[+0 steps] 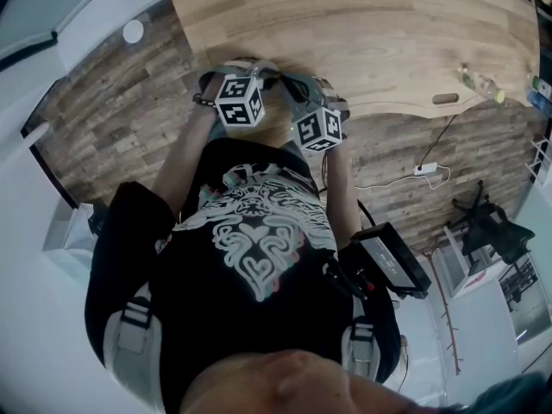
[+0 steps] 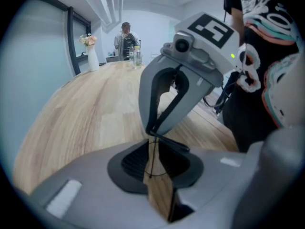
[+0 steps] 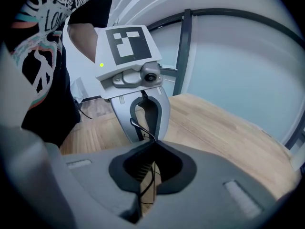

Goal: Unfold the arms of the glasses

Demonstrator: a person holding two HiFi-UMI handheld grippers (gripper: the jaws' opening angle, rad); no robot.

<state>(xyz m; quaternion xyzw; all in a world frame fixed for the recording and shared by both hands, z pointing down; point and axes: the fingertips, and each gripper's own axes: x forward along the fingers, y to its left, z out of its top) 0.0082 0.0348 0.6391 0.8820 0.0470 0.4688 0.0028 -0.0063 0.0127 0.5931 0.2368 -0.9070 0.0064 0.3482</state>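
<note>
At the tips of my left claw (image 2: 151, 144) are the glasses (image 2: 174, 142). A thin dark wire of the frame runs down through the narrow slit between the two pads, and a dark arm sticks out to the right just past them. The jaws are pinched almost together on that wire, with only a sliver of the wooden table (image 2: 86, 118) showing through the slit.

Straight ahead, tip to tip with it, my right claw (image 3: 153, 144) meets the same glasses from the other side. Its jaws are likewise squeezed in on the frame. A fine wire loops down in the slit, and a curved piece rises just beyond the tips toward the left claw.

Both claws are over the near edge of the table, close in front of the person (image 1: 259, 257) holding them.

Far beyond the left claw, at the other end of the table, a white vase (image 2: 91, 60) holds pale flowers (image 2: 88, 40). Clear bottles (image 2: 137, 57) stand near the vase, and I cannot tell what is in them.
</note>
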